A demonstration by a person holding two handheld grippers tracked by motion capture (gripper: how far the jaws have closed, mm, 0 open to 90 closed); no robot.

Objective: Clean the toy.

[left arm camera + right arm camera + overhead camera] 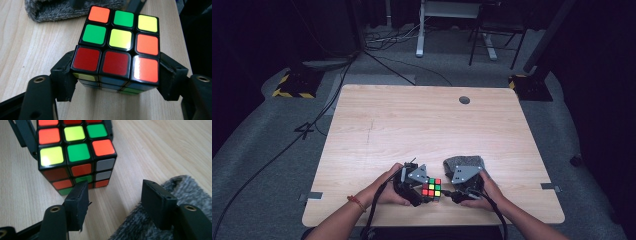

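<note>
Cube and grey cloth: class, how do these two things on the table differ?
The cube is hard, boxy and many-coloured; the cloth is soft, fuzzy and plain grey. The cube sits between the left gripper's jaws, which press its sides; the cloth lies under one open jaw of the right gripper. Both rest on the wooden table.

High view: from above the near edge of the table (432, 120), facing forward and down; far off, with the floor beyond.
Left gripper view: low over the tabletop, close behind the puzzle cube (117, 47), looking along its own jaws, which flank the cube.
Right gripper view: low, close on the cube's opposite side, cube (75, 152) ahead of its jaws.
Shared: cube (431, 188), grey cloth (464, 164) beside it (72, 10) (175, 202), wooden tabletop.
</note>
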